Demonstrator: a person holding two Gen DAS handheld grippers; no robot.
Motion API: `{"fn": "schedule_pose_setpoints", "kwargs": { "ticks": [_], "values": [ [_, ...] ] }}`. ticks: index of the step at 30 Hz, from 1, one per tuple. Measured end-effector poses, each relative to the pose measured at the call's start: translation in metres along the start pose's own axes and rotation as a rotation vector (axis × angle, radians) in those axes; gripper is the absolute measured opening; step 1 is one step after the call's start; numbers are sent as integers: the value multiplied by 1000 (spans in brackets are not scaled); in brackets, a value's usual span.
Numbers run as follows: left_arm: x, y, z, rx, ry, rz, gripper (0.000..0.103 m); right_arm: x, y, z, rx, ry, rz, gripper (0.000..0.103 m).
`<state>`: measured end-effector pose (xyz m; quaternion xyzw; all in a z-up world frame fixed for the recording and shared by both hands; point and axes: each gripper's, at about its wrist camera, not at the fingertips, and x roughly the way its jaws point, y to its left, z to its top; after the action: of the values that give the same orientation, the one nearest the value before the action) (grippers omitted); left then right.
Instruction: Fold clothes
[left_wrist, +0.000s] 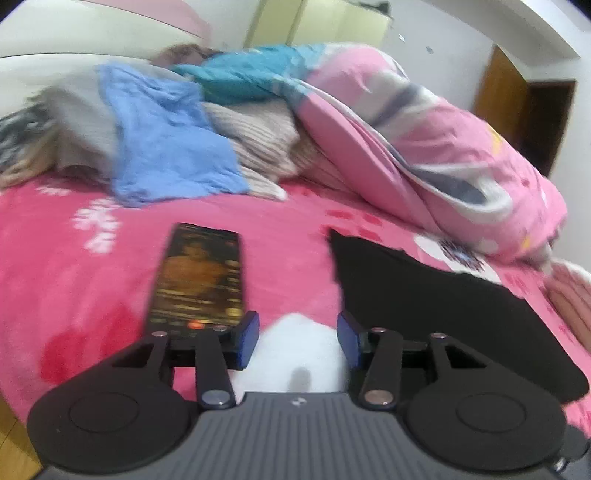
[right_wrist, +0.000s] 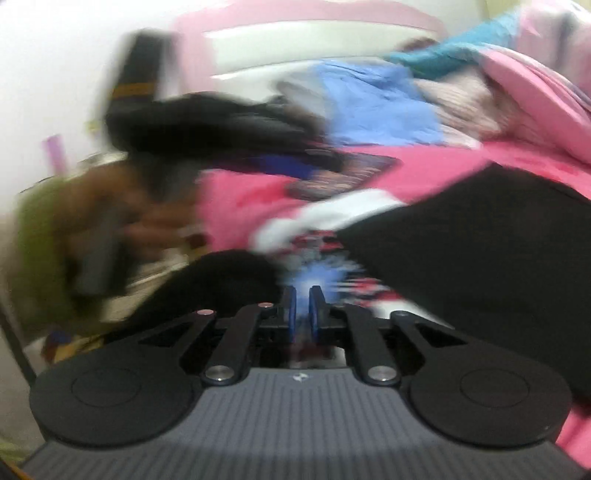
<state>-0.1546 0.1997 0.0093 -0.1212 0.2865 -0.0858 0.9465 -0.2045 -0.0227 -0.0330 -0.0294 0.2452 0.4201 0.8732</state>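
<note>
One black garment is seen on the pink bedspread at 3 o'clock, and one phone at 9 o'clock. At 12 o'clock, one blue garment, one beige knit, one teal garment and one pink quilt are counted.

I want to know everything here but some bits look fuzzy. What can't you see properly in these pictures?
- Phone screen, left view: blur smears the picture on it.
- Black cloth, left view: the tool's frame covers its near edge, so what garment it is stays unknown.
- Right tool, right view: blur hides whether the shut tips pinch cloth.
- Hand, right view: smeared by motion.
- Clothes pile, left view: items overlap.
</note>
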Motion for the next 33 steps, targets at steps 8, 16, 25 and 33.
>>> {"fn": "schedule_pose_setpoints", "kwargs": {
  "ticks": [8, 16, 25, 33],
  "values": [
    [6, -19, -8, -72, 115, -92, 55, -89, -95, 4, 331, -169, -422, 10],
    [-17, -8, -43, -183, 177, -141, 59, -97, -108, 19, 485, -232, -409, 24],
    [0, -2, -50, -243, 136, -223, 57, -79, -88, 33, 467, -193, -385, 32],
    [22, -6, -49, -195, 111, -230, 39, -37, -104, 72, 508, -78, -292, 52]
  ]
}}
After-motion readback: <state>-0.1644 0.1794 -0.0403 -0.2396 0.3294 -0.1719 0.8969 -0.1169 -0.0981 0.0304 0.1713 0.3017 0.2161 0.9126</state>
